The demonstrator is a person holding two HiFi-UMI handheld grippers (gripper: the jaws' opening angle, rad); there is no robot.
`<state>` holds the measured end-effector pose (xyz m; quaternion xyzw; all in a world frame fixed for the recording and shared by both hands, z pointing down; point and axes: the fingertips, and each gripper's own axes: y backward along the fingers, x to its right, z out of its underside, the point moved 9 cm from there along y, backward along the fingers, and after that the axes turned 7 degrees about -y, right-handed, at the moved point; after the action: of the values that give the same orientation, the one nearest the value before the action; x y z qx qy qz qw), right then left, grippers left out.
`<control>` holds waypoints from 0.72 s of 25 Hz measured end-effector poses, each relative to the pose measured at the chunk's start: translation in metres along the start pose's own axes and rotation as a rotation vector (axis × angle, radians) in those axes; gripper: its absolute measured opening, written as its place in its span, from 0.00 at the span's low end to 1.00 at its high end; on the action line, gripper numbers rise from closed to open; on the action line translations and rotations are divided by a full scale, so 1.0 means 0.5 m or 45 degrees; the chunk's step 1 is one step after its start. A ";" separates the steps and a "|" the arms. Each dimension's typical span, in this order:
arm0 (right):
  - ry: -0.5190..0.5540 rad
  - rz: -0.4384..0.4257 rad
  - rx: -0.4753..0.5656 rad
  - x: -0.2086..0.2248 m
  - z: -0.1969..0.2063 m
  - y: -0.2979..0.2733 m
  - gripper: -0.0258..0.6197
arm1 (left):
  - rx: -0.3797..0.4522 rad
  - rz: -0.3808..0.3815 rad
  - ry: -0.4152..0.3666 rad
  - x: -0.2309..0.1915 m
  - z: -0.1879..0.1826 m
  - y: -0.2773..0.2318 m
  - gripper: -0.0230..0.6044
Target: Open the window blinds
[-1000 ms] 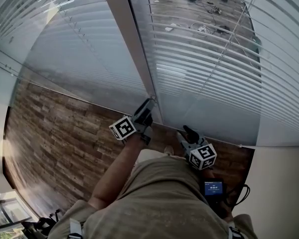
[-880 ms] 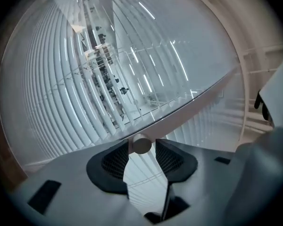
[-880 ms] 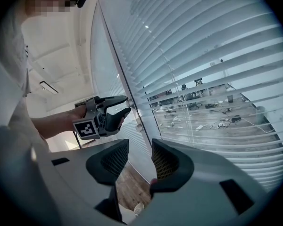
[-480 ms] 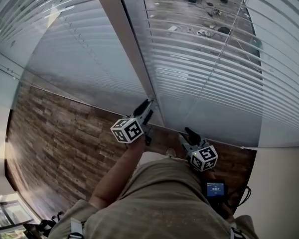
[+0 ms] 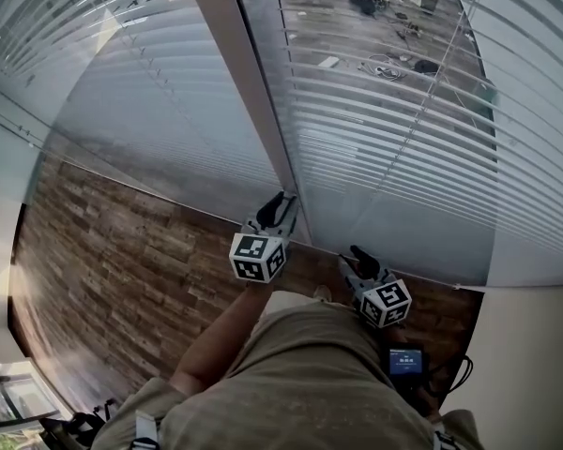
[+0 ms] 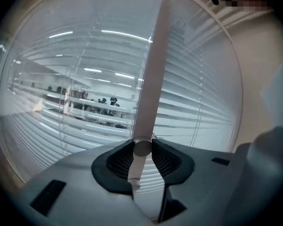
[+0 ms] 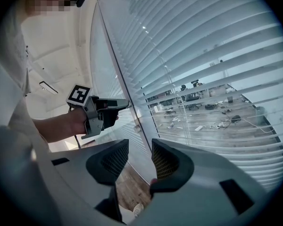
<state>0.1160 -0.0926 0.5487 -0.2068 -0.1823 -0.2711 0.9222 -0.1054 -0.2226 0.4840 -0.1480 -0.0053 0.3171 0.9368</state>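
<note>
Pale round tilt wand (image 6: 152, 79) gripped, white slatted blinds (image 5: 394, 129) only partly open.
Left gripper (image 6: 142, 147), its jaws just closed, pinches the wand; right gripper (image 7: 136, 161) spread, empty. Most twisting likely remains.

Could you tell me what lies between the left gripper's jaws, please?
The blinds' wand; the left gripper has just been closing its jaws and its pads press it, as the left gripper view shows.
</note>
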 end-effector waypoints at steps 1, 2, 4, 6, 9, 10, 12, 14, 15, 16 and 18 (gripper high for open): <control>0.000 0.000 0.000 0.001 0.000 0.000 0.29 | -0.006 -0.013 -0.052 0.003 -0.001 0.000 0.25; 0.000 -0.001 0.000 0.001 0.000 -0.001 0.29 | -0.013 -0.025 -0.108 0.005 -0.001 -0.001 0.25; 0.000 0.000 -0.001 0.002 0.001 -0.001 0.29 | -0.034 -0.047 -0.241 0.012 -0.001 -0.002 0.25; 0.002 -0.002 -0.002 0.001 0.004 0.000 0.29 | -0.052 -0.066 -0.385 0.022 -0.004 -0.001 0.25; 0.003 -0.005 0.000 0.001 0.011 0.000 0.29 | -0.072 -0.095 -0.512 0.031 0.004 0.000 0.25; 0.003 -0.006 0.001 0.001 0.012 0.000 0.29 | -0.081 -0.104 -0.537 0.033 0.009 0.000 0.25; 0.004 -0.007 0.002 0.000 0.012 0.000 0.29 | -0.089 -0.116 -0.582 0.035 0.012 0.000 0.25; 0.004 -0.006 0.002 -0.001 0.008 -0.001 0.29 | -0.089 -0.120 -0.609 0.034 0.008 -0.001 0.25; 0.005 -0.004 0.001 -0.002 0.005 -0.002 0.29 | -0.089 -0.121 -0.618 0.034 0.006 -0.002 0.25; 0.005 -0.002 0.000 -0.002 0.003 -0.002 0.29 | -0.088 -0.123 -0.628 0.033 0.005 -0.002 0.25; 0.006 0.000 0.000 -0.004 0.002 0.000 0.29 | -0.086 -0.131 -0.663 0.036 0.004 -0.001 0.25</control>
<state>0.1144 -0.0912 0.5489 -0.2061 -0.1802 -0.2714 0.9227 -0.0907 -0.2116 0.4846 -0.0921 -0.2643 0.2960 0.9133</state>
